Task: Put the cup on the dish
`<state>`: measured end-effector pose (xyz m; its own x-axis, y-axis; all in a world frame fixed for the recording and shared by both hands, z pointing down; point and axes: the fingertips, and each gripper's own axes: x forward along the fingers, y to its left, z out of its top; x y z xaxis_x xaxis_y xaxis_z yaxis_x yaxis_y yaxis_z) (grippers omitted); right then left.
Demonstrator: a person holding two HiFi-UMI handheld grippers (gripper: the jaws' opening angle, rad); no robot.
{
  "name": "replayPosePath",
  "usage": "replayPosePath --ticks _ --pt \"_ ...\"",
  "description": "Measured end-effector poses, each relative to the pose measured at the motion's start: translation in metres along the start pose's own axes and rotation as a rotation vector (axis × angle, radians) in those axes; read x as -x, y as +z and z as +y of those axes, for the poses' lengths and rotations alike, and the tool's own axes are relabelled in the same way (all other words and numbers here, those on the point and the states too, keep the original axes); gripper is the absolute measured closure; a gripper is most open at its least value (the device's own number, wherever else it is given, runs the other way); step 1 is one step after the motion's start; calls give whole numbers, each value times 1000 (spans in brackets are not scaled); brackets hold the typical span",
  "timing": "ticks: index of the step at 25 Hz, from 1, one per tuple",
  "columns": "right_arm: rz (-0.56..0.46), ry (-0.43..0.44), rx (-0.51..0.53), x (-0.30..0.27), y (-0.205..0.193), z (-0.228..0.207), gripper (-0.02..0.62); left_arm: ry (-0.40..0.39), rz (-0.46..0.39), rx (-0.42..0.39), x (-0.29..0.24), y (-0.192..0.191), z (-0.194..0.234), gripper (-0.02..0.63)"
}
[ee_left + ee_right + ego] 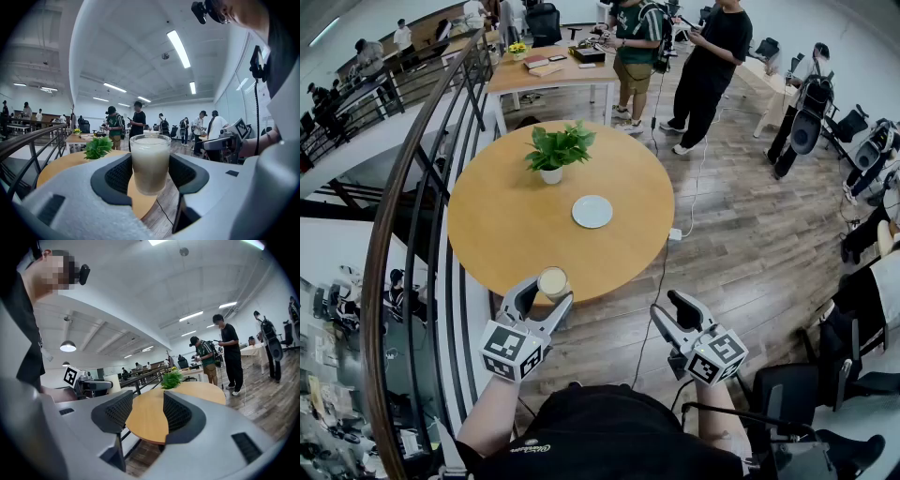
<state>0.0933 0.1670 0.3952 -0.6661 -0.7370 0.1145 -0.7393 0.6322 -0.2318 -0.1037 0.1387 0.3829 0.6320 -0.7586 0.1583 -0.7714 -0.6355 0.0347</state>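
The clear glass cup of milky liquid (150, 164) stands upright, long axis vertical and mouth up, at the near edge of the round wooden counter (506, 225), well apart from the white round dish (592, 211) at its middle. Whether its base touches the counter is hard to make out. It sits between the jaws of the left gripper (549, 292), which clasp its sides, while the jaws of the right gripper (147, 406) stand apart and empty.

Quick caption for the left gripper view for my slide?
Left gripper clasping a cup of milky drink in its jaws, round table and plant behind.
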Motion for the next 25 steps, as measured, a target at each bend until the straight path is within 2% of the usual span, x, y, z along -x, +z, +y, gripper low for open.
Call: replayPosePath --ticks 10,15,25 --pt "5 4 -9 7 -5 -5 390 -3 8 -4 -5 -2 -10 360" --pt "-40 3 -67 15 -1 -12 391 3 9 -4 -5 -3 -16 360" --pt "-24 5 -64 30 -6 -27 391 24 13 4 -14 2 -31 360"
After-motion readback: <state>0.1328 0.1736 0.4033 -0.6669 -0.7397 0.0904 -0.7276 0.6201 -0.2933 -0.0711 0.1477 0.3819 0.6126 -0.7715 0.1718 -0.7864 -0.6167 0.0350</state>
